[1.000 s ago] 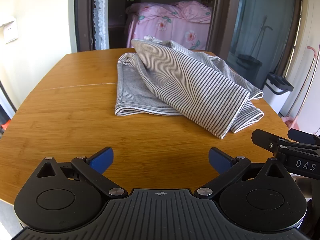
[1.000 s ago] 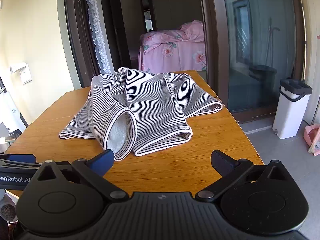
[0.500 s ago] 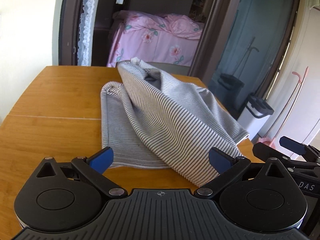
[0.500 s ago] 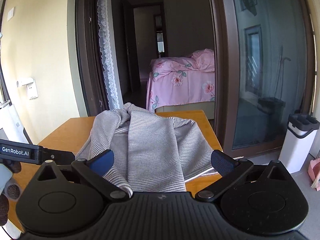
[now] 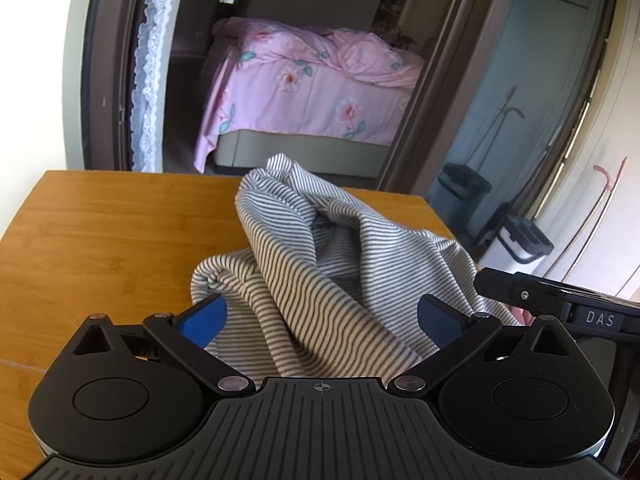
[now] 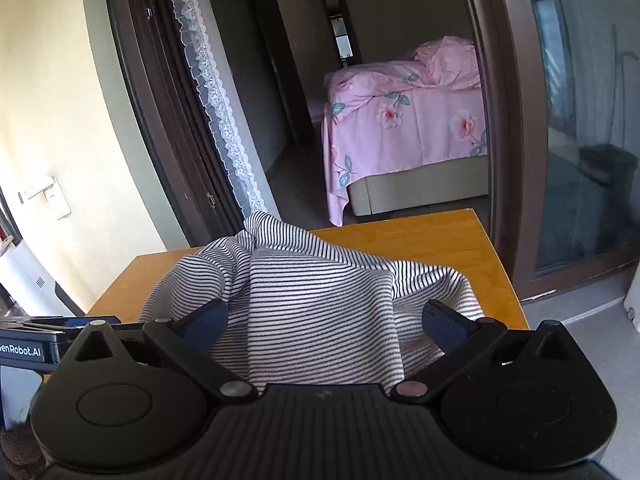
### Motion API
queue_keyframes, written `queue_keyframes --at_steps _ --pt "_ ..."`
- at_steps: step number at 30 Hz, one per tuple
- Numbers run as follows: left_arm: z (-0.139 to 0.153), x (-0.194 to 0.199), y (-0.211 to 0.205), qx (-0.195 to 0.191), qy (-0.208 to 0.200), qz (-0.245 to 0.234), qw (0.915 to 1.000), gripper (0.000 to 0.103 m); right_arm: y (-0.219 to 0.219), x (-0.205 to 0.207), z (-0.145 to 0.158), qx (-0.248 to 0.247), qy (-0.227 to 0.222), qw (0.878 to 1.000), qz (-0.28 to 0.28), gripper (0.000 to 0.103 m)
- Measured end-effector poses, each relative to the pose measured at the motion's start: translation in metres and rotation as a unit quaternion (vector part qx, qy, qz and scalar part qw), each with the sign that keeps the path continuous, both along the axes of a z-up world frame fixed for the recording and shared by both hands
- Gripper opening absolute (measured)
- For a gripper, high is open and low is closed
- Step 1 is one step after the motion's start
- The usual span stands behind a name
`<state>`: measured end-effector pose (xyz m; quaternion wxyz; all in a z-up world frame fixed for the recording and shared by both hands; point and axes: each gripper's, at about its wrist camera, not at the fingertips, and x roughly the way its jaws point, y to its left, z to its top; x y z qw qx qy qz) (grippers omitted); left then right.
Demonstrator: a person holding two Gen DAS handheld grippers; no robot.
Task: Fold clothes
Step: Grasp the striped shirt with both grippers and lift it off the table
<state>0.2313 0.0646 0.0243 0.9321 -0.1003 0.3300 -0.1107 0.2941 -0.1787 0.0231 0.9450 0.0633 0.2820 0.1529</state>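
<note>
1. Left gripper (image 5: 318, 314), black with blue finger pads: jaws spread wide and empty. The near edge of the grey-and-white striped knit garment (image 5: 320, 280) lies between the two pads; whether either pad touches the cloth cannot be told.
2. Right gripper (image 6: 325, 320), of the same black build with dark blue pads: jaws likewise spread wide, gripping nothing. A hanging fold of the striped garment (image 6: 320, 312) fills the gap between its fingers and runs down under the gripper body.
3. Governing relation: the garment lies directly ahead of both grippers, crumpled in a heap that rises to a peak at its far end. Its long axis runs roughly away from the left gripper toward the doorway. The right gripper appears at the right edge of the left wrist view, at the garment's near right side; neither gripper is clearly the nearer.
4. Support: the garment rests on a honey-coloured bamboo table (image 5: 112, 232), toward its right half, bare wood to the left.
5. Judged step: both jaws must close on the near hem before any fold can start; the garment is as yet unfolded.
</note>
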Motion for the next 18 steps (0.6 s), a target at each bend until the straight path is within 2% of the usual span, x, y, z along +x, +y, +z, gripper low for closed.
queue_keyframes --at_steps 2,4,8,11,14,18 --pt "-0.008 0.019 0.001 0.007 0.015 0.001 0.9999 0.103 0.013 0.02 -0.004 -0.037 0.016 0.999 0.011 0.103" --pt "-0.017 0.035 0.0 0.01 0.031 -0.005 0.9995 0.103 0.022 0.036 -0.011 -0.05 0.036 0.998 0.02 0.103" --pt "-0.03 0.057 0.004 0.01 0.05 -0.012 0.9986 0.103 0.041 0.062 -0.024 -0.04 0.071 0.996 0.047 0.103" --pt "-0.039 0.067 0.012 -0.016 0.074 -0.008 0.9971 0.103 0.05 0.072 -0.039 -0.014 0.105 0.992 0.064 0.103" --pt "-0.044 0.065 0.02 -0.024 0.084 -0.013 0.9961 0.103 0.057 0.057 -0.046 -0.022 0.097 0.991 0.089 0.103" --pt "-0.036 0.046 0.026 -0.007 0.069 -0.025 0.9973 0.103 0.06 0.023 -0.051 -0.041 0.088 0.985 0.141 0.103"
